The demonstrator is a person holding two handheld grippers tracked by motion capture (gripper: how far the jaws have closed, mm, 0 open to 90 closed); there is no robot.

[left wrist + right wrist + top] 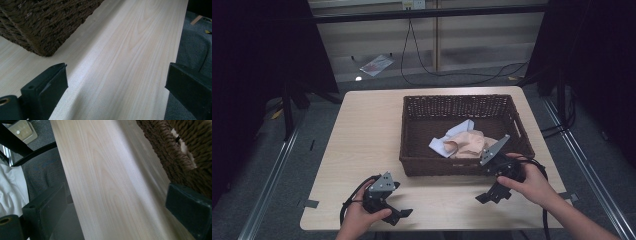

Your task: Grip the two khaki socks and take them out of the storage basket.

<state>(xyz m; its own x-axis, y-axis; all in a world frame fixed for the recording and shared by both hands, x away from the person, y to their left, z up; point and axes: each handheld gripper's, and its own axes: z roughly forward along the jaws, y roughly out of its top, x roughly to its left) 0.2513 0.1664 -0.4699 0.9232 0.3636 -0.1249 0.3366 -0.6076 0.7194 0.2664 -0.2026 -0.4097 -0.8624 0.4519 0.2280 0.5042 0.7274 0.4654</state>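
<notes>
Both tongs sit low at the near edge of the tabletop (362,135), nothing held. Left tongs (399,212) near-left, jaws spread wide over bare wood in the left gripper view, basket corner just ahead. Right tongs (486,196) near-right, just in front of the basket's near wall, jaws also wide apart and empty; the right gripper view shows wood between them and wicker at the far right. The brown wicker basket (412,150) stands centre-right on the tabletop. Inside it, toward the near-right part, lies a crumpled peach cloth (469,145) on or against a pale blue cloth (457,132), touching each other. Step looks like either the start of a pick from the basket or the rest pose after dropping the clothes in; can't tell which from this alone. If picking: right tongs are closest, so they need to lift over the near wall, tip down into the basket, and close on a raised fold of the peach cloth. Left tongs well apart from the clothes, likely idle or ready to steady the basket.
</notes>
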